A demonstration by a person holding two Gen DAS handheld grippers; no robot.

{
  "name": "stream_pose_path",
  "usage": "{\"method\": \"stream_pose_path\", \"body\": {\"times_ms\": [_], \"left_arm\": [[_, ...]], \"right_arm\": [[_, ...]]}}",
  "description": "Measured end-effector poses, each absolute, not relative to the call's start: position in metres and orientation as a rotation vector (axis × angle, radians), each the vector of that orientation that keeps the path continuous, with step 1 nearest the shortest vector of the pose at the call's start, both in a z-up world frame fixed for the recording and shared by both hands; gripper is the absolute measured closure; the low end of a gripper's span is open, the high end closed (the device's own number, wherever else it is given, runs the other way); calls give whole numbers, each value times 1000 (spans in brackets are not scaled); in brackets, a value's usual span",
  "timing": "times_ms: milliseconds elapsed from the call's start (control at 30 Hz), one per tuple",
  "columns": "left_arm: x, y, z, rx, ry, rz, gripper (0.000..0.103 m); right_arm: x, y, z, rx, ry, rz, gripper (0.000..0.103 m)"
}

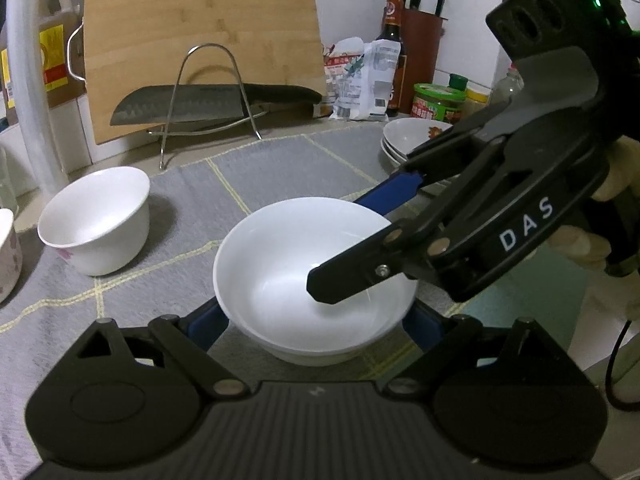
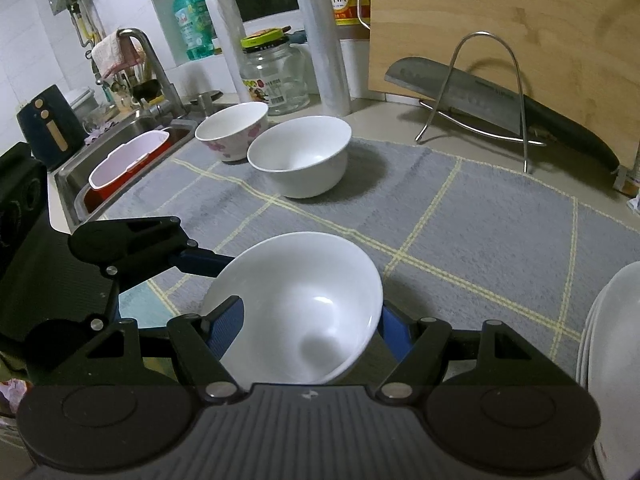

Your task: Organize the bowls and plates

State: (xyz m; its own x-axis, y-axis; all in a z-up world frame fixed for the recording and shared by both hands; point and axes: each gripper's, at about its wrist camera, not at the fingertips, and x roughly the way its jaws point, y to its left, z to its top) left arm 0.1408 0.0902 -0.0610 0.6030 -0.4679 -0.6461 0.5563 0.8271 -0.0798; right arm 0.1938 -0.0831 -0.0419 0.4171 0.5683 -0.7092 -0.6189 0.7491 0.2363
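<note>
Kitchen counter under dim light, covered by a grey mat [image 1: 280, 168] with yellow grid lines. At the back, a bamboo cutting board [image 1: 200, 40] leaned against the tiled wall; a cleaver [image 1: 180, 106] rested on a wire rack [image 1: 208, 92] in front of it. The left gripper [image 1: 316, 320] was clenched on a shallow white bowl [image 1: 288, 264], blue pads pressed against its sides low on the mat. The right gripper [image 2: 310, 328] gripped the same bowl across its rim, one finger [image 1: 348, 280] inside, one outside. A deeper white bowl [image 2: 300, 156] stood well apart, touching a pink-flowered bowl [image 2: 234, 130] near the sink [image 2: 120, 168]. A stack of white plates [image 1: 404, 140] sat at the mat's right edge.
</note>
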Motion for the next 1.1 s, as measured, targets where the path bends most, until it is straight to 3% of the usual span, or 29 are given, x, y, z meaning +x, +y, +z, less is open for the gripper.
{"method": "stream_pose_path", "body": {"times_ms": [133, 233, 367, 467, 1100], "left_arm": [[143, 91, -64, 133, 711, -600, 9], [143, 91, -63, 130, 700, -605, 1], [141, 91, -63, 130, 703, -608, 1], [135, 95, -62, 125, 709, -602, 1], [128, 175, -51, 16, 713, -320, 1]], "right_arm": [[195, -82, -44, -66, 871, 747, 24], [195, -81, -47, -67, 880, 751, 18], [196, -81, -45, -74, 865, 734, 5], [195, -83, -40, -73, 844, 733, 2], [191, -58, -20, -142, 760, 684, 0]]}}
